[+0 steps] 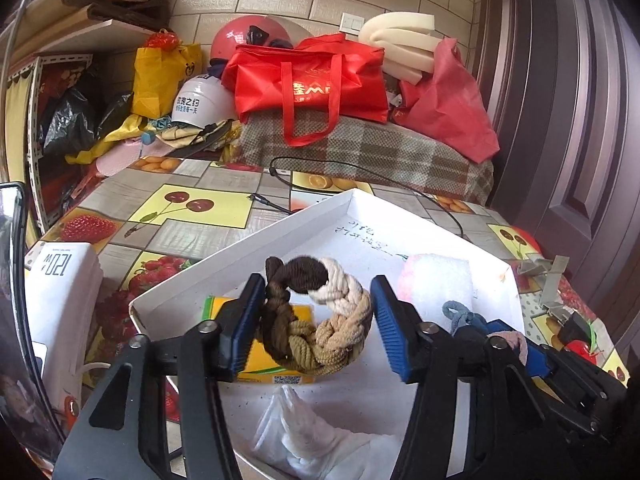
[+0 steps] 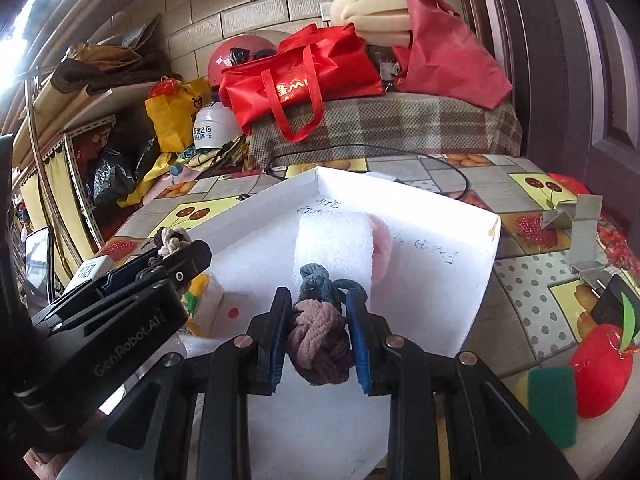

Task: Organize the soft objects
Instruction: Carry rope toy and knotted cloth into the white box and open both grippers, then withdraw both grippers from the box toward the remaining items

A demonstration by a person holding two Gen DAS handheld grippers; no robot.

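My left gripper (image 1: 318,324) is shut on a braided brown, tan and cream rope knot (image 1: 320,316) and holds it over the white tray (image 1: 240,248). My right gripper (image 2: 320,340) is shut on a smaller pink and grey-blue rope knot (image 2: 318,336), also over the tray (image 2: 440,220). In the tray lie a white and pink sponge (image 1: 436,280), a yellow box (image 1: 276,368) under the left knot, and a crumpled white plastic bag (image 1: 304,436). The sponge also shows in the right wrist view (image 2: 340,240). The left gripper body (image 2: 120,300) shows at the left of the right wrist view.
A fruit-patterned tablecloth (image 1: 192,208) covers the table. A black cable (image 1: 360,176) runs behind the tray. A red plush apple (image 2: 600,368) and a green and yellow sponge (image 2: 552,404) lie right of the tray. Red bags (image 1: 312,80), helmets and foam stand at the back. A white box (image 1: 64,300) sits on the left.
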